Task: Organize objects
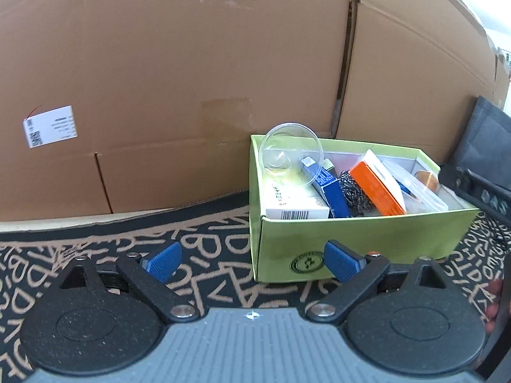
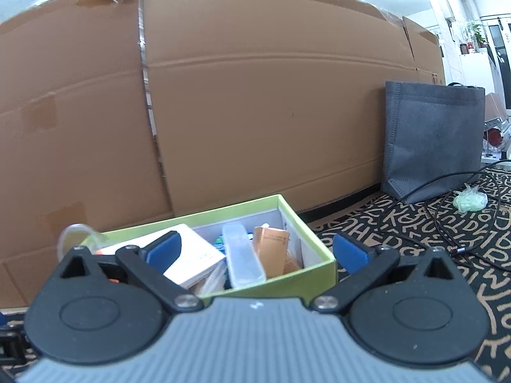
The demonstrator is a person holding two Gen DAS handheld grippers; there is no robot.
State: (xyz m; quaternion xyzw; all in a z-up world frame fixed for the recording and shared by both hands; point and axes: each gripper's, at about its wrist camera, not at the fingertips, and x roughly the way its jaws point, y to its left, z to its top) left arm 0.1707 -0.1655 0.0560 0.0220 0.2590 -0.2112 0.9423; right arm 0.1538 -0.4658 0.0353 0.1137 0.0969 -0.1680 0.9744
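Observation:
A light green box (image 1: 367, 239) stands on the patterned rug against a cardboard wall. It holds a clear plastic cup (image 1: 289, 153), a white box (image 1: 297, 204), a blue box (image 1: 329, 188), a dark metal scrubber (image 1: 354, 194), an orange and white box (image 1: 380, 185) and a clear plastic case (image 1: 418, 188). My left gripper (image 1: 254, 260) is open and empty, low in front of the green box's left corner. My right gripper (image 2: 255, 252) is open and empty, above the green box (image 2: 306, 274), over the clear case (image 2: 244, 260), a white box (image 2: 194, 258) and a tan box (image 2: 271, 249).
Large cardboard boxes (image 2: 255, 111) form a wall behind the rug (image 1: 207, 249). A grey tote bag (image 2: 431, 140) stands at the right, with black cables (image 2: 447, 223) and a crumpled green wrapper (image 2: 471, 201) on the rug beside it. A white label (image 1: 49, 126) is on the cardboard.

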